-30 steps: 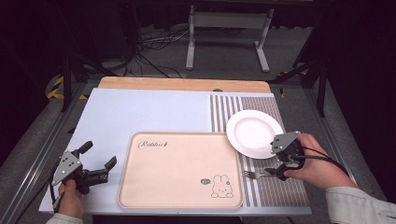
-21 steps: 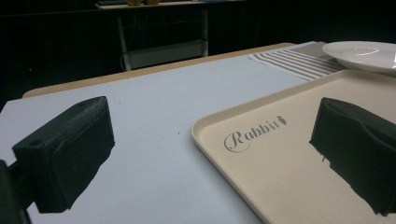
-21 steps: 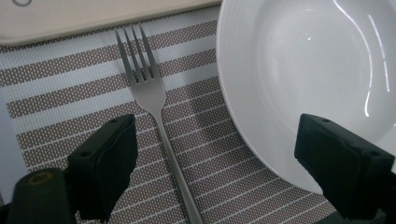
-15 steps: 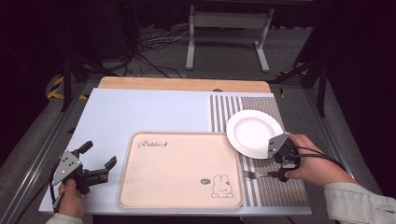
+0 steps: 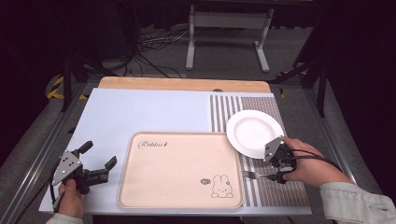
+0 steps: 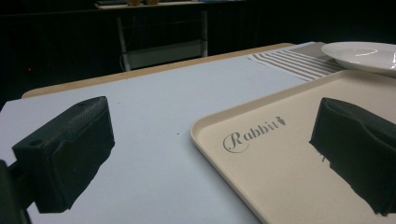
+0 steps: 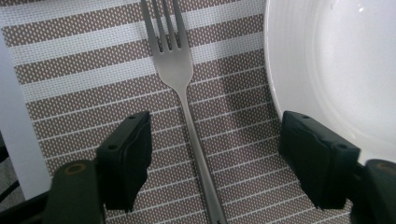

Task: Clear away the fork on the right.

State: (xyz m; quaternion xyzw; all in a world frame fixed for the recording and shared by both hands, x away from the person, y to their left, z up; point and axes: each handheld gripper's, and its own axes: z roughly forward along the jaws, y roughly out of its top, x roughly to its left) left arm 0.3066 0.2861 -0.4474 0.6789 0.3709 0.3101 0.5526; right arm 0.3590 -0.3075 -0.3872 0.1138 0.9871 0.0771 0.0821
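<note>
Two hand-held grippers spread: right (image 7: 212,158) over fork (image 7: 180,79), left (image 6: 210,154) by "Rabbit" tray (image 6: 289,177)

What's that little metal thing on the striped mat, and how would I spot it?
Find the striped mat on the table's right side, then the white plate on it. Just nearer the person lies a fork, between the right gripper's open jaws: thin, grey metal, tines toward the beige tray.

High cam overhead; gripper cams low, close; shared plate (image 5: 254,133).
</note>
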